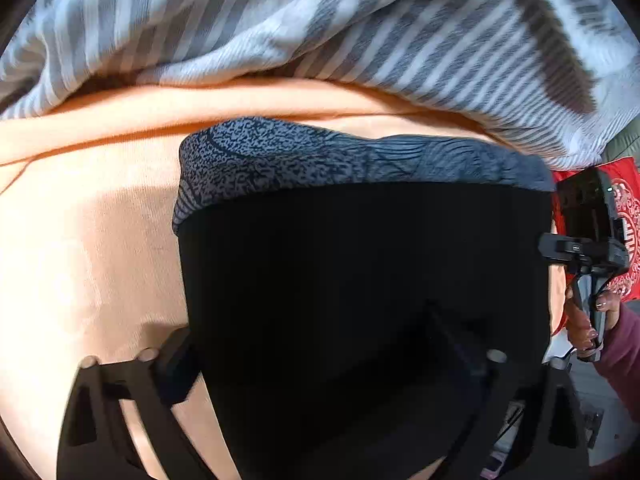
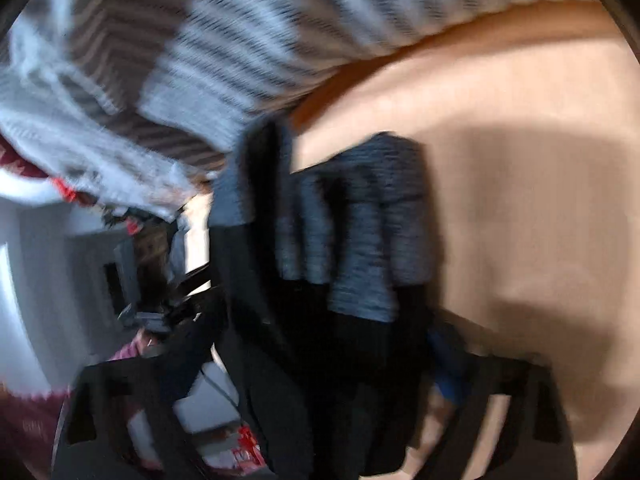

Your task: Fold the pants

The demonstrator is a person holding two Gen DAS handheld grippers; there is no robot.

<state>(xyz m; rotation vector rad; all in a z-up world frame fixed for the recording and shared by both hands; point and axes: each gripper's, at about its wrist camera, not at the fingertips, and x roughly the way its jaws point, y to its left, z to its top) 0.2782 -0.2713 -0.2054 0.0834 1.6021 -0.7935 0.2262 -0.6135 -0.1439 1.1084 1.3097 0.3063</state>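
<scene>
Both claws grip the black pants (image 1: 360, 300): the left claw (image 1: 320, 360) closed on the near edge, the right claw (image 2: 320, 380) likewise. They drape over the peach sheet (image 1: 80, 220); beyond lies a striped blanket (image 1: 280, 20).

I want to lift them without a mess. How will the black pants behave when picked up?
Probably floppy: the black pants drape between the left gripper fingers. Likely light, since the thin fabric bunches in folds near the grey patterned waistband. The free ends may sag onto the orange sheet.
</scene>
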